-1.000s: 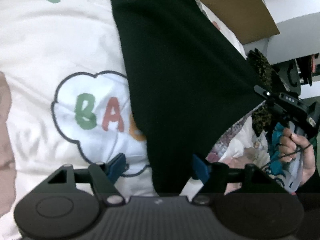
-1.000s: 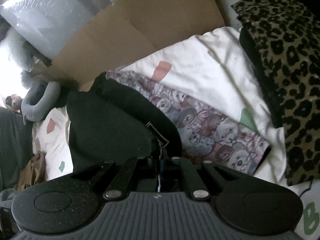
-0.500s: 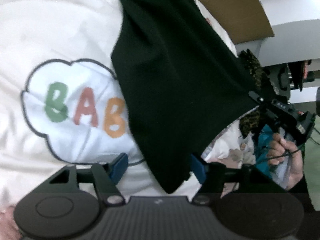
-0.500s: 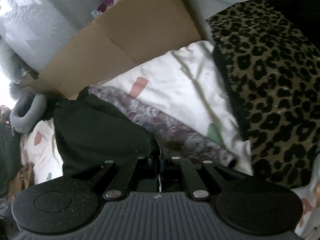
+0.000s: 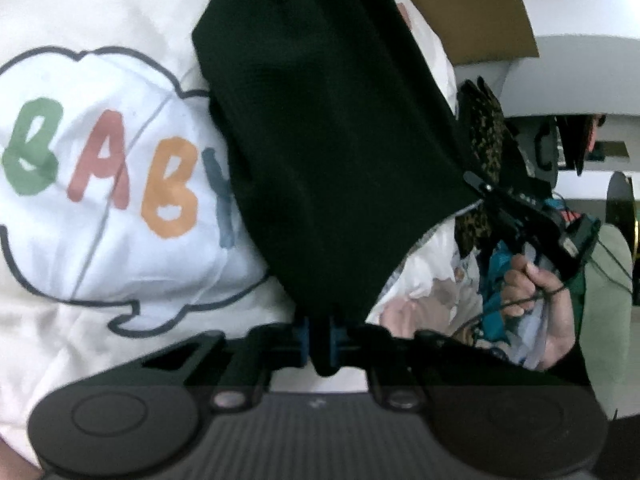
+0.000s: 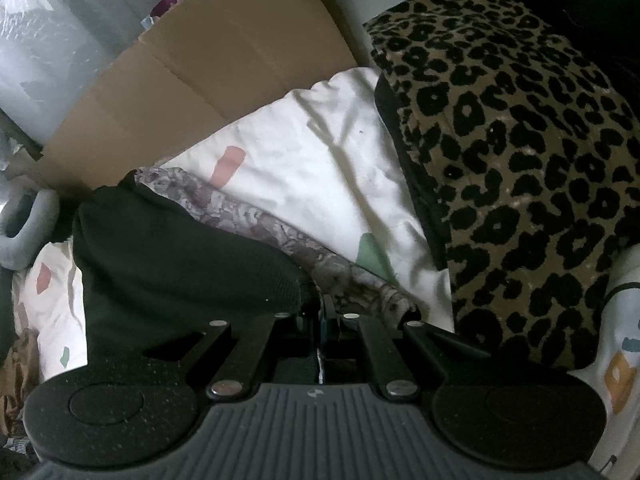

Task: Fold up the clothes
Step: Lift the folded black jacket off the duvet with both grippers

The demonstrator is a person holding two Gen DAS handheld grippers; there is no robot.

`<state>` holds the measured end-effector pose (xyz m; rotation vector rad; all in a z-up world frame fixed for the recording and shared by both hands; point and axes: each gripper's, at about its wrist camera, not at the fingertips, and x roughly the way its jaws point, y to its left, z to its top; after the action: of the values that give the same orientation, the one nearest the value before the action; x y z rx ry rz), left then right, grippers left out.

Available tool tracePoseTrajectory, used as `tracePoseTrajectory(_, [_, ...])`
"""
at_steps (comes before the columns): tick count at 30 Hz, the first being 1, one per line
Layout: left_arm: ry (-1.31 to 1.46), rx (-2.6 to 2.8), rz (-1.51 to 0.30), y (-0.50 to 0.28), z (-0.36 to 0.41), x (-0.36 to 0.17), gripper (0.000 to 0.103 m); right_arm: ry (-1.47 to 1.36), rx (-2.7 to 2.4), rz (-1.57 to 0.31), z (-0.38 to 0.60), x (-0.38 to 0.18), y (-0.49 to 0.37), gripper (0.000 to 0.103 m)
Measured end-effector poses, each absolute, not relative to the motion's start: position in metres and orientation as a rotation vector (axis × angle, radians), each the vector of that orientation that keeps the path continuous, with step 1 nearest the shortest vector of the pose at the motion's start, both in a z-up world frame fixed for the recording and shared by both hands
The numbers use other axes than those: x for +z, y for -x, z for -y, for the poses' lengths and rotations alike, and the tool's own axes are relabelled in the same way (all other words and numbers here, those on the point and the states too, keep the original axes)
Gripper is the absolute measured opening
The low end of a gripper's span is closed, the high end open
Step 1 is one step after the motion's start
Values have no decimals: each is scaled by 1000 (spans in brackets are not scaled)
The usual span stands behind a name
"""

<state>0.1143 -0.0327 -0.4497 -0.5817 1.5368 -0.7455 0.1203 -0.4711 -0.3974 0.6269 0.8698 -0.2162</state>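
While the black garment [image 5: 332, 140] hung stretched between the two tools, the left gripper [image 5: 319, 338] had its blue pads [image 5: 303, 338] pressed together on the cloth's lower corner, a small tongue of dark fabric poking out below them. The garment rose from that pinch as a broad dark panel, lying across a white blanket [image 5: 100, 240] printed with a cloud outline and the coloured letters BABY [image 5: 116, 168]. At its far corner, to the right in the left wrist view, the right gripper [image 5: 486, 190] clamped the cloth's edge, and the person's right hand [image 5: 536, 300] wrapped the handle behind it, a thin cord running across the fingers.

From the right wrist view the right gripper [image 6: 322, 312] showed its fingers drawn tight together at the dark cloth's edge — the black garment [image 6: 176, 264] bulged away to the left of them. Beside it lay a strip of muted floral fabric [image 6: 320, 256], and past that the white blanket [image 6: 320, 160] with pink and green patches. A leopard-print piece [image 6: 520, 160] covered the right side of the bed. A flat sheet of brown cardboard [image 6: 224, 72] leaned behind the bedding, and a grey ring-shaped object [image 6: 24, 224] sat at the left edge — what it was could not be told.
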Motion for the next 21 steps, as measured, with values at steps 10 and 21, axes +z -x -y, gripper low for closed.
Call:
tracePoseTrajectory(10, [568, -847, -1461, -119, 40, -423, 1, -607, -233, -829, 475, -385, -120, 1])
tracePoseTrajectory(21, [463, -816, -1521, -111, 54, -450, 1, -612, -272, -908, 480, -422, -118, 1])
